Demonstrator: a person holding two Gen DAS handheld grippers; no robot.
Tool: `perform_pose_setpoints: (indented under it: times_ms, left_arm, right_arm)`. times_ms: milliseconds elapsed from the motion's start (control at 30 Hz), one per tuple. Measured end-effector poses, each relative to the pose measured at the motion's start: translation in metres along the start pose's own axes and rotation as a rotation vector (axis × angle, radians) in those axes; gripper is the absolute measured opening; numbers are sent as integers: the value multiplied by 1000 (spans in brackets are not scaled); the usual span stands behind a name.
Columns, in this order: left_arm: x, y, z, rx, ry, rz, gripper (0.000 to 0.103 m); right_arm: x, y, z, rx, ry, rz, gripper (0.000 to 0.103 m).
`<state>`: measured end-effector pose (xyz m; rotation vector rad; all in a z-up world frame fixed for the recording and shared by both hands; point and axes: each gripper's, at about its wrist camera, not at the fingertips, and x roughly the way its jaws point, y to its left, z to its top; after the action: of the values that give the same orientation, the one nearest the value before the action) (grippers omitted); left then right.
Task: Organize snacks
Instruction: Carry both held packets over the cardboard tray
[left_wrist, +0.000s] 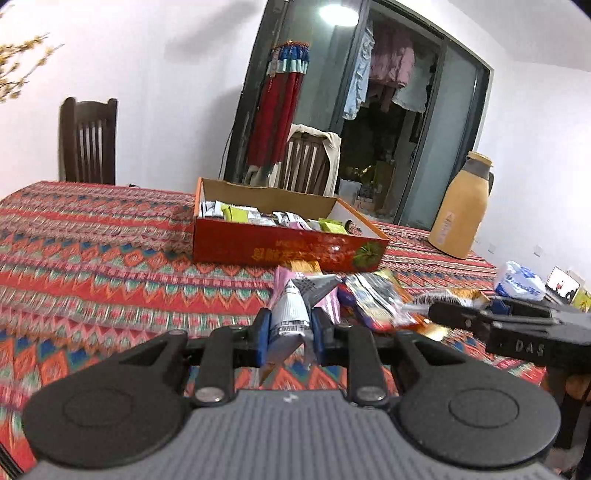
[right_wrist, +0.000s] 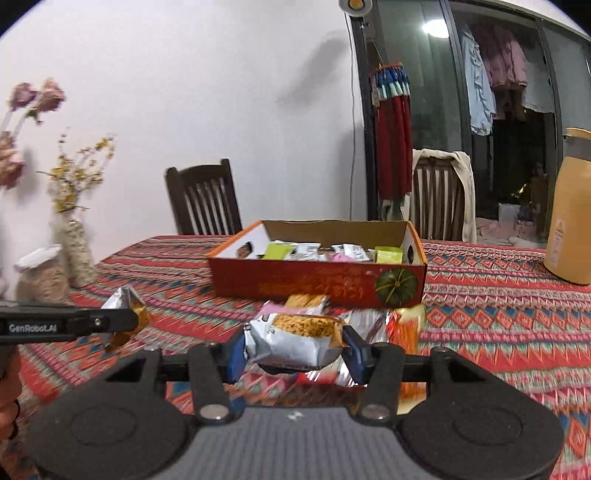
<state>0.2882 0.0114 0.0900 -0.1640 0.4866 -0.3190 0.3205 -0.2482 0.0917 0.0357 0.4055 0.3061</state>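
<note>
My left gripper (left_wrist: 290, 332) is shut on a silver snack packet (left_wrist: 295, 314) with black print and holds it above the tablecloth. My right gripper (right_wrist: 295, 350) is shut on a silver and orange snack packet (right_wrist: 295, 339). A red cardboard box (left_wrist: 288, 251) holding several snack packets stands on the table ahead; it also shows in the right wrist view (right_wrist: 317, 280). A pile of loose snack packets (left_wrist: 373, 299) lies in front of the box. The right gripper shows at the right of the left wrist view (left_wrist: 517, 325). The left gripper shows at the left of the right wrist view (right_wrist: 125, 321).
A tan thermos jug (left_wrist: 461, 210) stands at the right of the table. A tissue pack (left_wrist: 521, 280) lies far right. A vase of yellow flowers (right_wrist: 75, 247) and a jar (right_wrist: 40, 277) stand at the left edge. Wooden chairs (right_wrist: 203, 199) stand behind the patterned tablecloth (left_wrist: 92, 258).
</note>
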Motion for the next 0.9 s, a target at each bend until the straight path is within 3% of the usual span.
perform_pose_setpoints:
  times_ms: [400,667,900]
  left_arm:
    - [-59,-43,-58,15,96,14,24]
    - [-76,-64,-67,19,60,33,24]
    - [-72,-78,-64,48,57,30,24]
  right_arm:
    - [-107,35,-82,-23,38,91,52]
    - [-144,24,-87,-36,-11,73,52]
    - [-149,8,-87,2,-50,59,52]
